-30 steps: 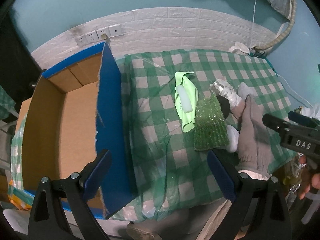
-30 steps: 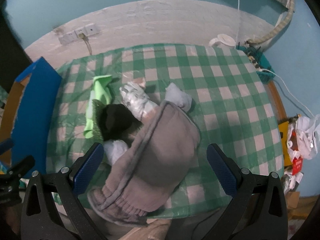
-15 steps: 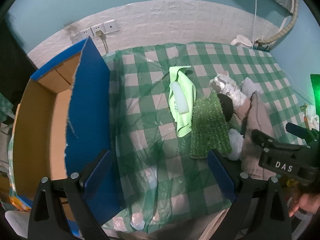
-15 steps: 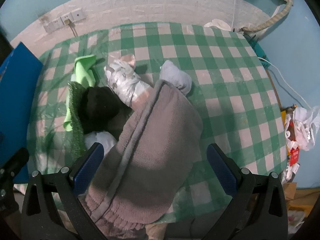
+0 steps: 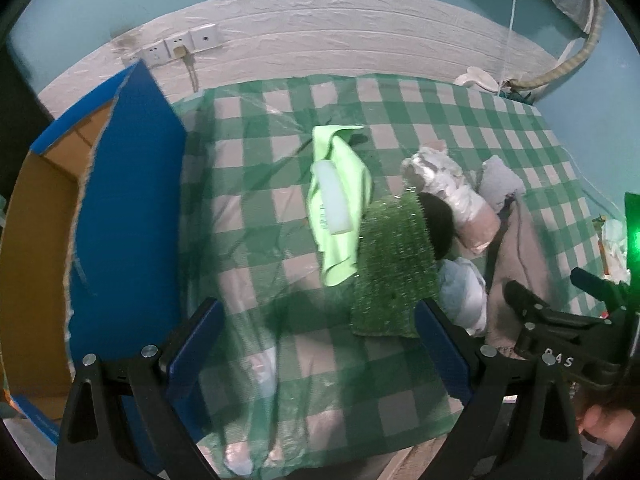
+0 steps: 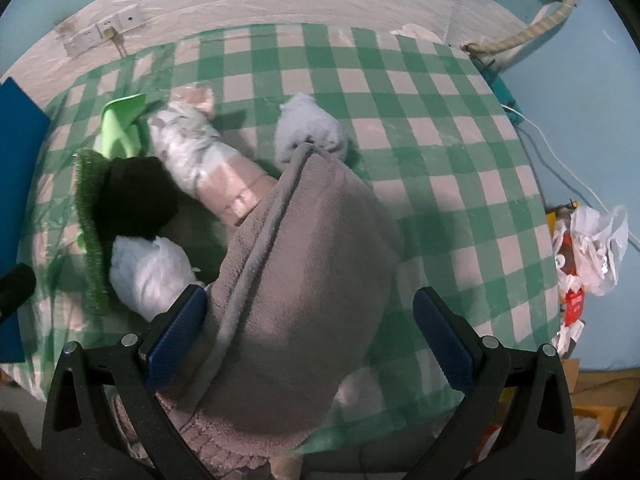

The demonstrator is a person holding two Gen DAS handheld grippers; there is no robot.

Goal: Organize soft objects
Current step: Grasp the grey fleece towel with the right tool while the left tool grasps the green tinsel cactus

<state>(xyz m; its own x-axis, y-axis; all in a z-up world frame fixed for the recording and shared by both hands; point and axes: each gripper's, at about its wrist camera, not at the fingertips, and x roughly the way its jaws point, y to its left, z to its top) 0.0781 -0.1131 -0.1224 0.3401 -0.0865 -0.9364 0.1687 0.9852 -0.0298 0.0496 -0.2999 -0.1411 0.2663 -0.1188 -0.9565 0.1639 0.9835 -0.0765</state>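
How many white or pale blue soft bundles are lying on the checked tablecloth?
2. One pale bundle lies beside the grass mat, near the grey blanket; the other pale bundle touches the blanket's far end. More may be hidden underneath.

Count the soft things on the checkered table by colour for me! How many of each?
Green: 2, the lime cloth and grass mat
White or pale: 4, the foam block, wrapped roll and two fluffy balls
Black: 1, the pouf
Grey: 1, the blanket
Total: 8

Fuzzy grey fleece blanket (image 6: 304, 264), bristly green turf mat (image 5: 394, 268), glossy plastic-covered checked tablecloth (image 5: 256, 216), matt cardboard box (image 5: 36, 264)
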